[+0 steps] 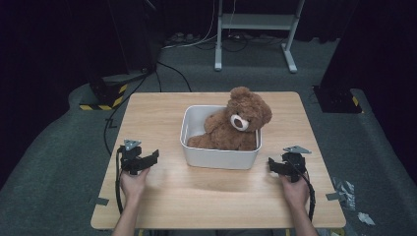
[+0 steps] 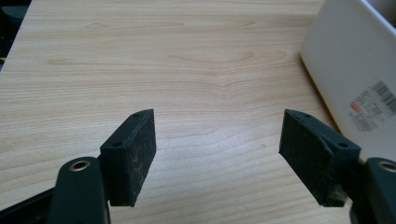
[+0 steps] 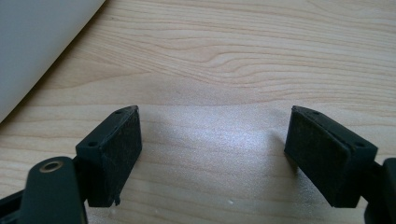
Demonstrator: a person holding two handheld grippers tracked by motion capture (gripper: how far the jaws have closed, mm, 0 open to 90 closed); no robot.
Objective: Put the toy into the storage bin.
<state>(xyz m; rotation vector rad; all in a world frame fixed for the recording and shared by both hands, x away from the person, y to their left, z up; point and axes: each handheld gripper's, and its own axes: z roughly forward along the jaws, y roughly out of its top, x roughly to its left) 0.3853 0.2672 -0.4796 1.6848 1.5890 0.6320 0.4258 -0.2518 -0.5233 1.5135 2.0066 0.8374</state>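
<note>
Sitting in a white tub (image 1: pixel 220 158) near the middle of a wooden table (image 1: pixel 206 189) is a brown teddy bear (image 1: pixel 236 125), leaning towards the tub's far right corner with its head above the rim and its pale muzzle facing the person. In the high view, taking the tub as the centre of a clock, the left gripper (image 1: pixel 153 156) is at about eight o'clock, held low over the wood just beside the tub's near left corner. The right gripper (image 1: pixel 270 164) is at about four o'clock, close to the tub's near right corner. A hand holds each one, with forearms coming in from the near edge.

In the left gripper view, the left gripper (image 2: pixel 217 156) has its jaws wide apart with bare wood between them, gripping nothing; the tub's white wall (image 2: pixel 348 74), bearing a barcode label (image 2: pixel 373 105), sits at about two o'clock. In the right gripper view, the right gripper (image 3: pixel 212 154) is likewise spread wide and empty over the wood, with the tub's wall (image 3: pixel 37 42) at about ten o'clock.
</note>
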